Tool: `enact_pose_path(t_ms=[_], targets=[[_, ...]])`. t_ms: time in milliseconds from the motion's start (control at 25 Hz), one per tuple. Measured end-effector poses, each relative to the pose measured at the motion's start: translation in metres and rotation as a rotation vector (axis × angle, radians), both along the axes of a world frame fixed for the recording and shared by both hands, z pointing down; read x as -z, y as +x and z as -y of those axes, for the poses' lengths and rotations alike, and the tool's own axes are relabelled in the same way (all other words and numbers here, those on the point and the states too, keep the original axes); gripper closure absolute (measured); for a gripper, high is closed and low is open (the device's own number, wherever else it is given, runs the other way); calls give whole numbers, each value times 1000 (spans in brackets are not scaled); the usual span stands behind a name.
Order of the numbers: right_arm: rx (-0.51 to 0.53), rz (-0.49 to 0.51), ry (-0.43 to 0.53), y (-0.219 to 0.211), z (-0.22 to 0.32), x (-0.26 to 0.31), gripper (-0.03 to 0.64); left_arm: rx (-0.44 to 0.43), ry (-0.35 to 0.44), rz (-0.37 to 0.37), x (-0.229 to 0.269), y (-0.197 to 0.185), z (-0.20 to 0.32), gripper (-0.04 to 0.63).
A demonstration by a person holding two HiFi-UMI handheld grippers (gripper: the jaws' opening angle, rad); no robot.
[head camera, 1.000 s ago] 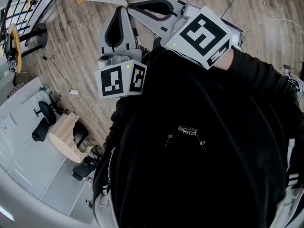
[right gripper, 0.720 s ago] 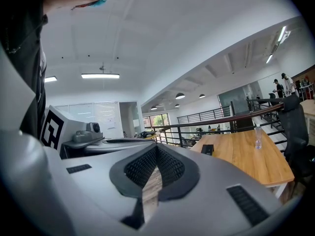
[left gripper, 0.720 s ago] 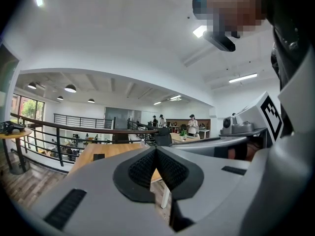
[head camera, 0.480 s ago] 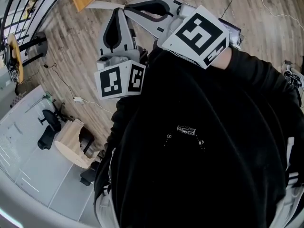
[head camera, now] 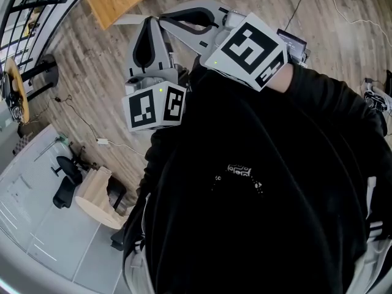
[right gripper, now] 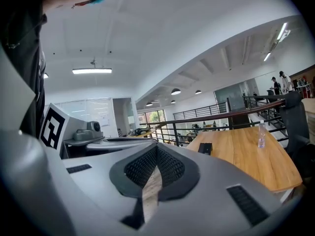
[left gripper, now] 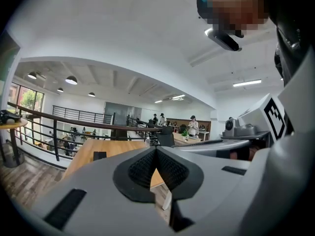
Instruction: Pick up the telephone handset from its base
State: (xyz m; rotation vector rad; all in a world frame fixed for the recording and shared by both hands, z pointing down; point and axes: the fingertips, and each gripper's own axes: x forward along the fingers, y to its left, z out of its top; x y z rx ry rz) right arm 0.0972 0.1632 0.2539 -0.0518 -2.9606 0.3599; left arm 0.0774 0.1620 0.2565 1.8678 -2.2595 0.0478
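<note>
A person in a loose black top holds two grey plastic tools out in front over a pale wood-plank floor, seen from above in the head view, each tool carrying a white cube printed with black square markers. The left gripper is closed: its ribbed black pads meet at the tip and have hold of nothing. The right gripper reads the same way, its dark pads touching at the tip with only floor showing through the narrow gap below them, and it too is empty. Both point out across an open-plan office towards a long light-brown wooden table that stands beside a black metal railing. On that table lies a small flat black object, well apart from both tools. It is too small to tell whether this is the telephone and its handset. Nearer the table's far end a clear plastic bottle stands upright, and a black office chair sits at the edge. In the left gripper view, several people stand among desks at the back of the room under round ceiling lamps.
</note>
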Motion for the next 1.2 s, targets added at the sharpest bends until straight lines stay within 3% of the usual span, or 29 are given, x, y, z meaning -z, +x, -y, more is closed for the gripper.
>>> enact_pose_path(t_ms=[640,1200], targets=[[-41,-78,-9,-112,24,3,601,-50,-11,-74,1,-110,25,591],[30,-103,56,-187,-17,3,601,-9,56,-111,1,-188,-14,591]])
